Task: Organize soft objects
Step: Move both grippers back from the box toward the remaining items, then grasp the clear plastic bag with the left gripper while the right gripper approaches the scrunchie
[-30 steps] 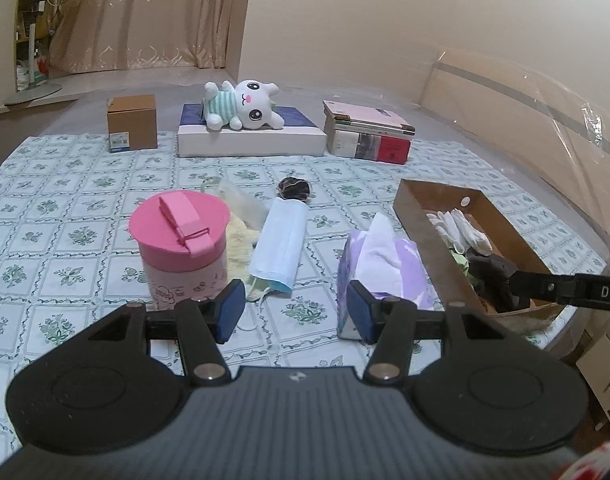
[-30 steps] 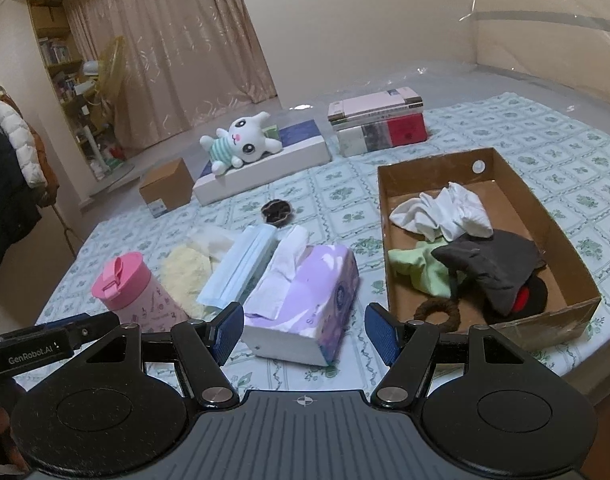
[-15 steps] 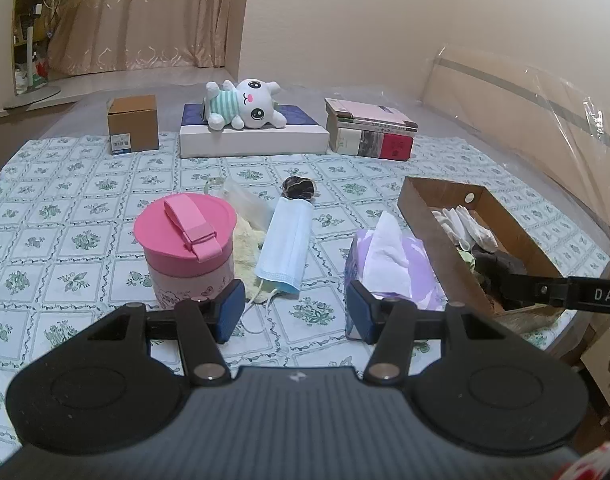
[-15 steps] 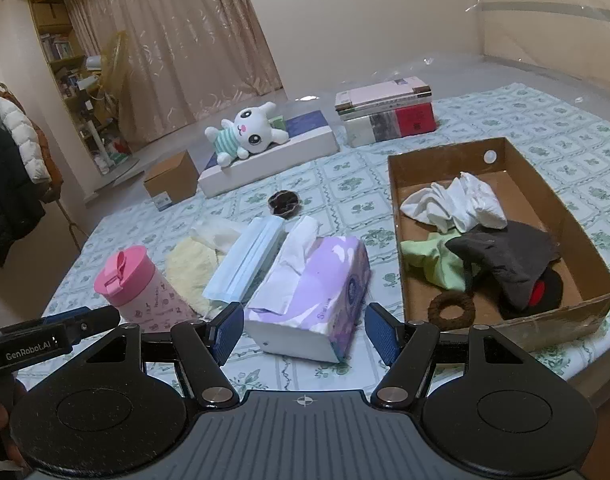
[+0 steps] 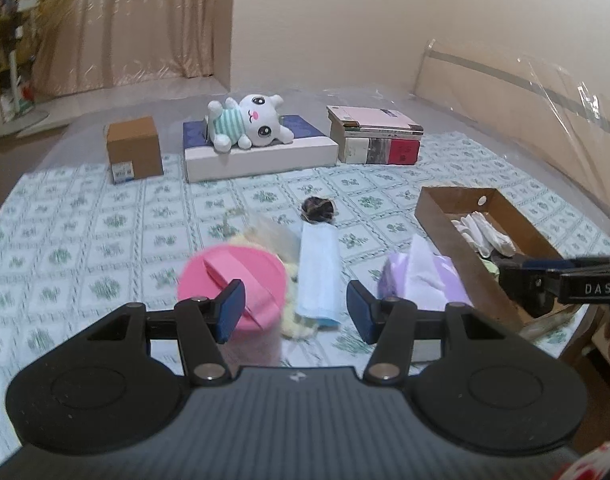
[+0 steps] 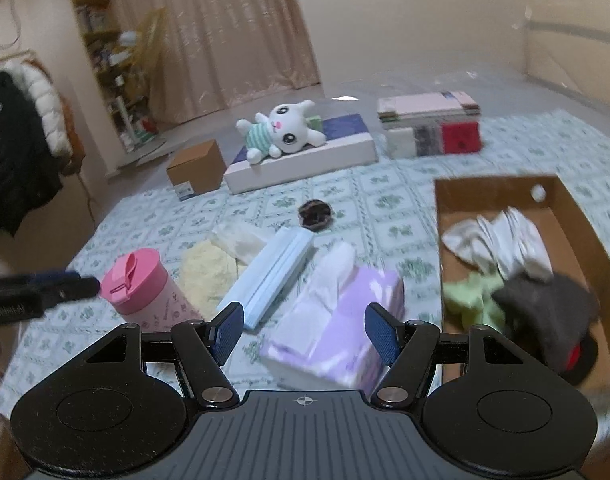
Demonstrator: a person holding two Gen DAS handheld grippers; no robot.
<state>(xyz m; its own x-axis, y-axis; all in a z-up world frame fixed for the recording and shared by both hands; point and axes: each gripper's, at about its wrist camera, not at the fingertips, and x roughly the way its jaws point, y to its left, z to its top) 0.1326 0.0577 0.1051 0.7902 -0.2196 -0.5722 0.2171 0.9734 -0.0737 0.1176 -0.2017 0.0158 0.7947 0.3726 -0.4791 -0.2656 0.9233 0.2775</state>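
Bed point(image 5: 105, 216) covered with green-on-white floral patterned sheet, filling mid-frame in both views. Directly on it, top row: small brown carton point(image 5: 134, 153) upper left, flat white box point(image 5: 261, 156) center, book stack point(image 5: 375, 136) upper right. Mid-frame: dark scrunchie point(image 5: 317, 208). Lower center: pink-lidded cup point(image 6: 143, 284), yellow cloth point(image 6: 209, 272) just beside it, pale translucent bag point(image 6: 237, 238) touching the cloth, blue mask pack point(image 6: 273, 272), purple tissue box point(image 6: 341, 320). Right edge: open brown cardboard tray point(image 6: 577, 224). Near items blurred in left wrist view.
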